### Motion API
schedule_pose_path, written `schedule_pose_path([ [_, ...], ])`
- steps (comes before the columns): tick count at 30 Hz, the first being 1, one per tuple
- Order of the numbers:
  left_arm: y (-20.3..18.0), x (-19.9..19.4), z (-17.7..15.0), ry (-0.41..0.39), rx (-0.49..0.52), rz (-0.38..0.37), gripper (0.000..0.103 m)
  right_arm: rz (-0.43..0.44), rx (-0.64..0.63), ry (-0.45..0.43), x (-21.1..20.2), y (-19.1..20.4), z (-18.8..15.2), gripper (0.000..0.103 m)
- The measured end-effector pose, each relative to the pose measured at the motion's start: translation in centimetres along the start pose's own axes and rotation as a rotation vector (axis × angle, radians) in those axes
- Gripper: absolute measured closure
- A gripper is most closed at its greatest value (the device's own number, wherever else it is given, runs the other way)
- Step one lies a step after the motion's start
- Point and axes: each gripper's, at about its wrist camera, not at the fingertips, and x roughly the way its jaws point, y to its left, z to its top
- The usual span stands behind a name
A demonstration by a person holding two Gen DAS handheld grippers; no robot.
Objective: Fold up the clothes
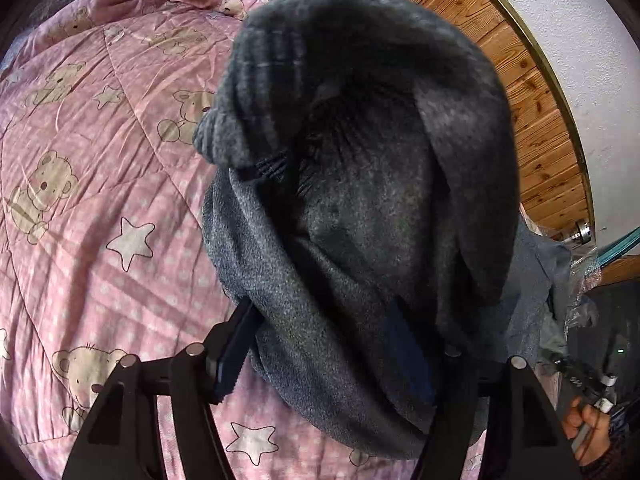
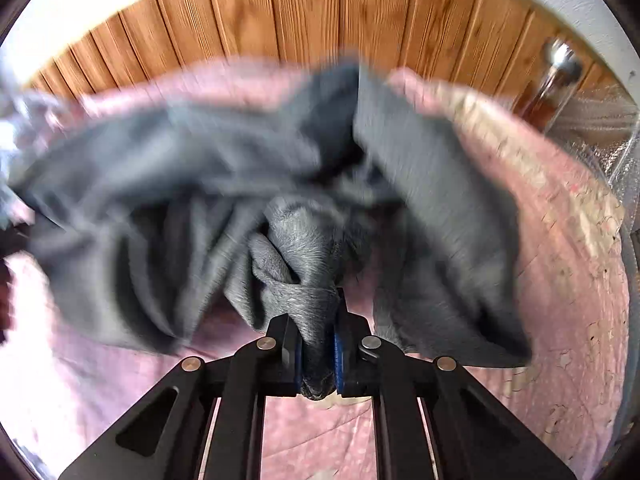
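Note:
A dark grey fleece garment [image 1: 360,140] hangs bunched up in front of the left wrist camera, above a pink quilt [image 1: 100,160]. My left gripper [image 1: 324,312] stands open, its fingers wide apart with a thick fold of the garment draped between them; the right finger is mostly hidden by cloth. In the right wrist view the same grey garment [image 2: 200,168] is spread out and blurred by motion, and my right gripper [image 2: 316,340] is shut on a twisted bunch of it.
The pink quilt [image 2: 560,280], printed with bears and stars, covers the bed. A wooden headboard [image 1: 532,100] [image 2: 300,12] runs behind it, under a white wall. A person's hand [image 1: 588,428] holds the other gripper at lower right. A metal knob [image 2: 560,64] and clear plastic wrap [image 2: 608,128] are at far right.

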Motion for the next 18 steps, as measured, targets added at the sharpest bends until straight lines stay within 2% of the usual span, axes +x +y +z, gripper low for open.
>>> schedule_pose_path([
  [1, -0.1, -0.6, 0.3, -0.010, 0.007, 0.010, 0.092, 0.029, 0.021, -0.069, -3.9, -0.6, 0.7, 0.094],
  [3, -0.4, -3.2, 1.5, -0.074, 0.004, -0.047, 0.093, 0.073, 0.095, -0.192, -11.1, -2.8, 1.5, 0.094],
  [5, -1.0, -6.6, 2.9, -0.152, 0.005, -0.101, 0.093, 0.070, 0.206, -0.285, -16.7, -6.7, 1.6, 0.094],
  [7, -1.7, -9.8, 4.7, -0.230, 0.001, -0.155, 0.093, -0.035, 0.307, -0.291, -18.9, -11.6, 1.0, 0.094],
  [8, -2.1, -10.5, 5.6, -0.243, -0.009, -0.191, 0.093, -0.135, 0.333, -0.244, -18.3, -13.9, 0.6, 0.093],
  [9, -2.6, -11.2, 6.6, -0.251, -0.020, -0.229, 0.093, -0.240, 0.360, -0.153, -16.4, -16.4, -0.3, 0.093],
  [11, -3.8, -9.9, 8.1, -0.194, -0.023, -0.283, 0.093, -0.389, 0.453, 0.065, -11.0, -20.8, -3.3, 0.091],
  [12, -4.9, -9.0, 8.7, -0.166, -0.004, -0.267, 0.093, -0.474, 0.465, 0.196, -8.2, -22.0, -5.2, 0.085],
  [14, -6.1, -7.2, 8.3, -0.094, 0.025, -0.250, 0.093, -0.542, 0.387, 0.309, -5.1, -20.6, -7.6, 0.078],
  [17, -6.6, -6.7, 6.8, -0.062, 0.034, -0.227, 0.093, -0.461, 0.269, 0.220, -5.0, -14.1, -7.3, 0.060],
  [18, -6.4, -6.8, 6.5, -0.064, 0.025, -0.229, 0.093, -0.412, 0.206, 0.203, -4.8, -11.2, -6.9, 0.059],
])
